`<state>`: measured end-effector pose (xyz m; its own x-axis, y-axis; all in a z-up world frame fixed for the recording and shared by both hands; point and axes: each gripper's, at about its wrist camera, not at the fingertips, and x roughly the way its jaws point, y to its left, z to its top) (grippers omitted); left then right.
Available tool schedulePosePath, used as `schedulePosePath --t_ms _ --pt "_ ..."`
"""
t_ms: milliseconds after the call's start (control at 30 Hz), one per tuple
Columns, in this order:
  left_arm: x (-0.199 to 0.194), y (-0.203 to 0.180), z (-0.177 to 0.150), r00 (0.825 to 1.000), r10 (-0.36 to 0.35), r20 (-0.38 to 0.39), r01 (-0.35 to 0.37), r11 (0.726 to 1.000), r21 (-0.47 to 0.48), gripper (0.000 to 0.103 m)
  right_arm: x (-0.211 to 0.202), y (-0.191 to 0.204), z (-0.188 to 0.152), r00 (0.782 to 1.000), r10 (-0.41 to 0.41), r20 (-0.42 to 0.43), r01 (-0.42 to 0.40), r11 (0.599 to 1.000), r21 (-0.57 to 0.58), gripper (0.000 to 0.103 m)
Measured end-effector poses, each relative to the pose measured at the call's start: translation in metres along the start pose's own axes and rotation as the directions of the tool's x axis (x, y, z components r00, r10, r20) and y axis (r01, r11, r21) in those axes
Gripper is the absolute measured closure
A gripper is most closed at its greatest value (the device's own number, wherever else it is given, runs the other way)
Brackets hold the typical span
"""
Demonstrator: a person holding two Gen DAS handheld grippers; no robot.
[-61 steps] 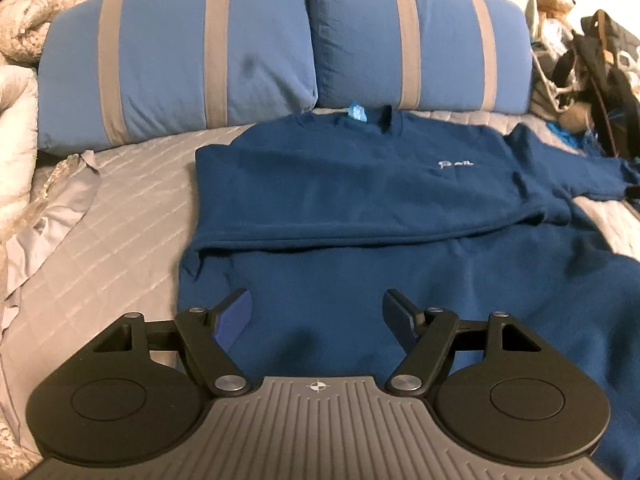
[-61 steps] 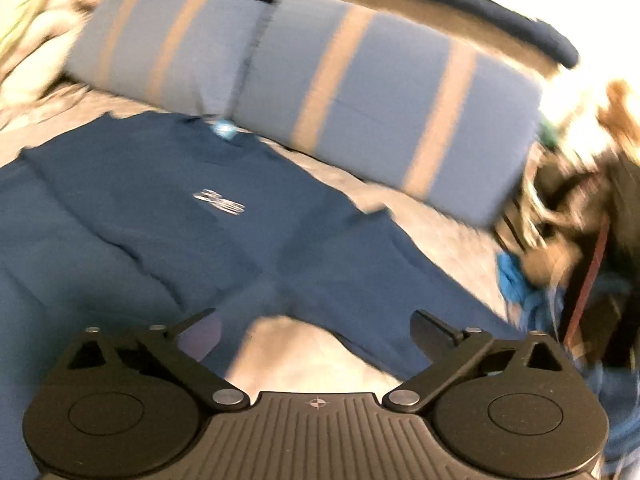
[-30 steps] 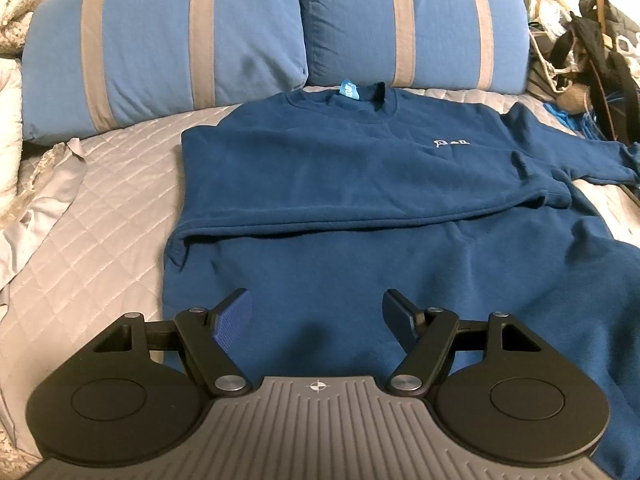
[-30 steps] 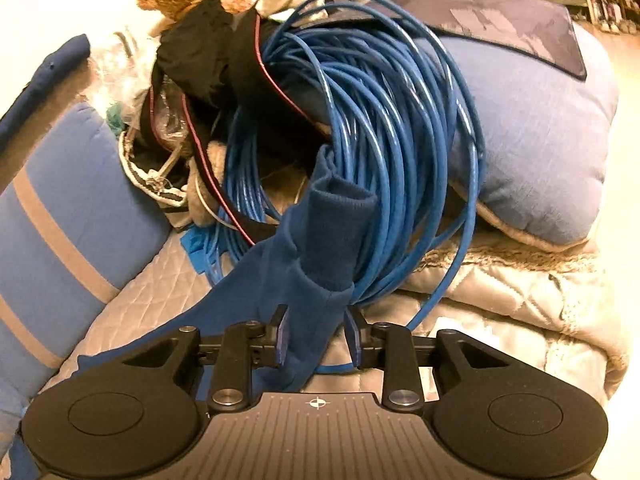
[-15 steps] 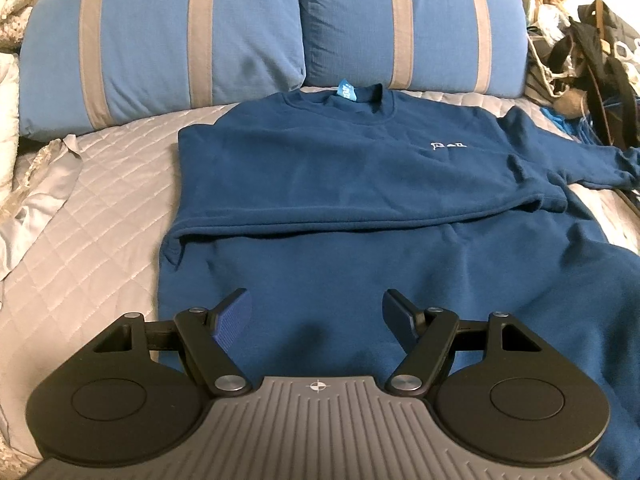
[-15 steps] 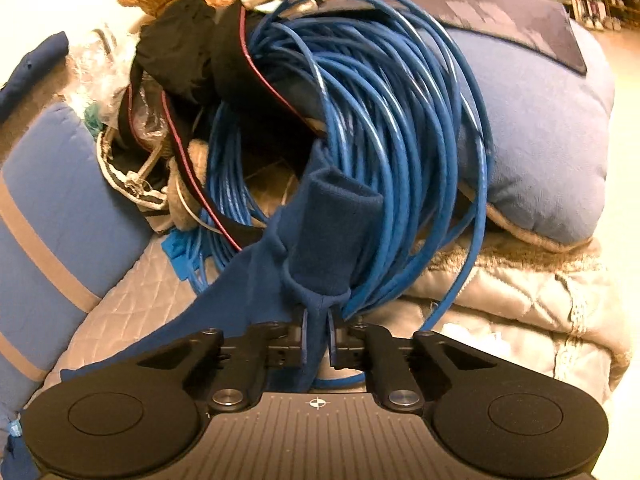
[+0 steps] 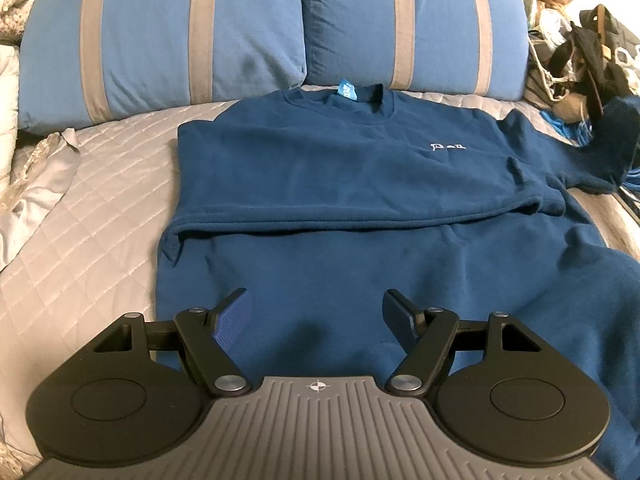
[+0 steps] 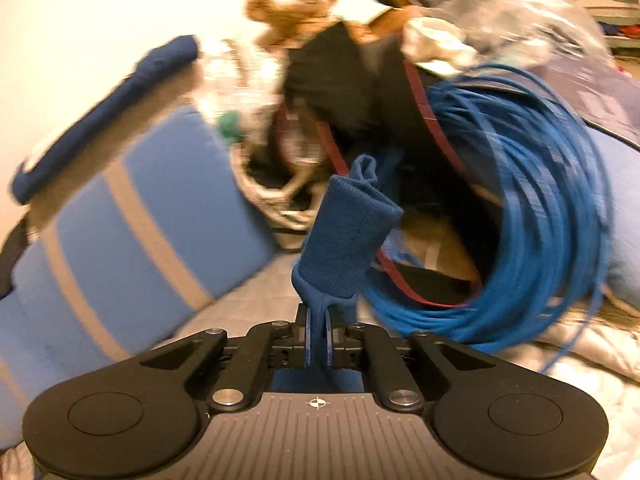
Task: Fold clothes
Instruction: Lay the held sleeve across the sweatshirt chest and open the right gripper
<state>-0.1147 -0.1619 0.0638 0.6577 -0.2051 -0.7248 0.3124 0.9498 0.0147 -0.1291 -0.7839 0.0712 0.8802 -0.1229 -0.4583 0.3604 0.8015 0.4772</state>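
Quilted bed (image 7: 100,208) carries my navy sweatshirt (image 7: 360,184) flat; left hand-held gripper (image 7: 316,316) hovers open above its hem; right hand-held gripper (image 8: 318,338) pinches the sleeve cuff (image 8: 344,240); next, I judge, folding that sleeve across the chest.

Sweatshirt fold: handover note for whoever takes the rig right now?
Right gripper: shut on the sleeve cuff, lifted beside the blue cable coil.
Left gripper: open, empty, over the sweatshirt.
Sweatshirt lies front up on the quilted bed, collar toward the pillows.
Done: one sleeve already folded across the body.
Left: probably fold the held sleeve in, then fold the body.
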Motion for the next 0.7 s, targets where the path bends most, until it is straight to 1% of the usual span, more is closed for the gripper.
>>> schedulePosePath --t_ms 167,367,500,633,700 --pt "-0.001 0.001 -0.001 1.0 -0.002 0.005 0.002 1.0 -0.005 0.031 -0.002 0.046 -0.008 0.995 0.1 -0.024 -0.102 0.992 -0.07 0.094" --pt "-0.002 0.003 -0.002 1.0 -0.007 0.011 0.008 1.0 -0.016 0.031 0.001 0.1 -0.029 0.976 0.2 -0.081 -0.211 0.965 -0.156 0.095" --pt "-0.001 0.004 -0.002 1.0 -0.015 0.011 0.015 1.0 -0.022 0.031 0.006 0.134 -0.055 0.957 0.256 -0.133 -0.28 0.938 -0.203 0.095" --pt "-0.002 0.006 -0.003 1.0 -0.021 0.011 0.021 0.999 -0.03 0.031 0.016 0.166 -0.09 0.929 0.308 -0.203 -0.35 0.91 -0.221 0.095" --pt "-0.002 0.006 -0.003 1.0 -0.022 0.012 0.023 0.999 -0.034 0.031 0.021 0.181 -0.108 0.918 0.32 -0.234 -0.373 0.898 -0.234 0.095"
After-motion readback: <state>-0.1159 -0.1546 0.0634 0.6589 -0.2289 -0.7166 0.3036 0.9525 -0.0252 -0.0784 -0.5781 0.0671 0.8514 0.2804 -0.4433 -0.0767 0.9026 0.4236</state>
